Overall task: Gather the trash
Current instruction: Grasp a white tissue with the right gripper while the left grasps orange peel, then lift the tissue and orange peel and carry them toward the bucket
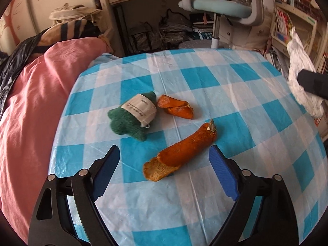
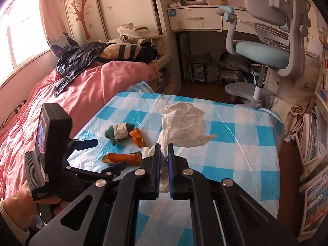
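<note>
Pink bedcover (image 2: 86, 86) on the left, touching the table edge; grey-blue desk chair (image 2: 266, 47) behind the table. Table under a blue-white checked cloth (image 1: 205, 78) holds the trash. Right gripper (image 2: 163, 146) clamped on a crumpled white tissue (image 2: 184, 123), pads pinching its lower end, the bulk of it sticking up past the fingertips, lifted clear of the cloth; seen at the right edge of the left wrist view too. Left gripper (image 1: 165, 153) spread wide, nothing held, tips either side of the near end of a long orange peel (image 1: 180, 153) lying on the cloth, not touching it. Green plush toy (image 1: 131, 119) with white label further back, a smaller orange peel (image 1: 176, 107) just beside it.
</note>
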